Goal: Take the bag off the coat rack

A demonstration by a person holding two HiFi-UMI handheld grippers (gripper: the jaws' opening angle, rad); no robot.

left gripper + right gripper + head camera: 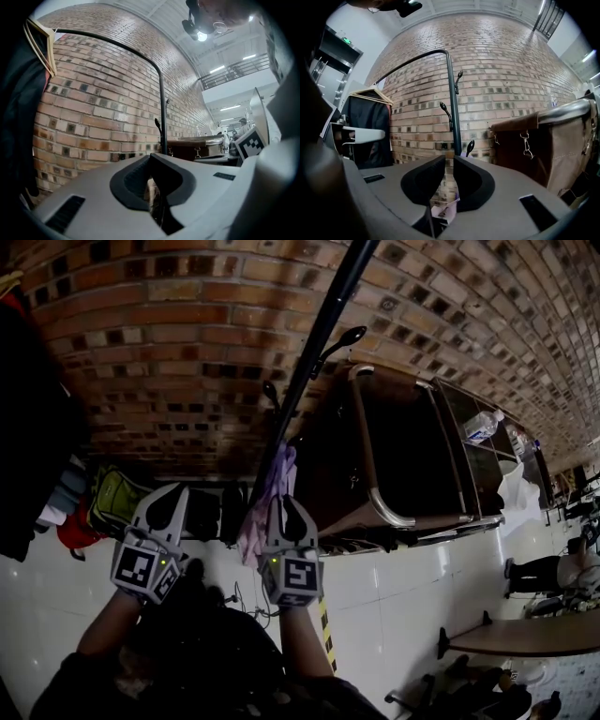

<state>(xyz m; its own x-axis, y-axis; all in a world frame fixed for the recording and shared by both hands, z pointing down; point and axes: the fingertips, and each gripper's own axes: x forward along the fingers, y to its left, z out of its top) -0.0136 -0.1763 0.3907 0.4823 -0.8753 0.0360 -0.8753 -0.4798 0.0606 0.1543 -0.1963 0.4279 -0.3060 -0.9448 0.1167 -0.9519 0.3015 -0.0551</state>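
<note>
The right gripper (287, 502) fingers sit slightly parted around the lilac bag (265, 514); left gripper (177, 489) fingers closed. Unpinched, the bag may drop.

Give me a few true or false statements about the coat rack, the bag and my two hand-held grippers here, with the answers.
The wall behind the coat rack is brick: true.
The bag at the coat rack is red: false, it is lilac.
A clear bottle sits on the shelves: true.
The left hand-held gripper is the one at the bag: false, the right hand-held gripper is.
</note>
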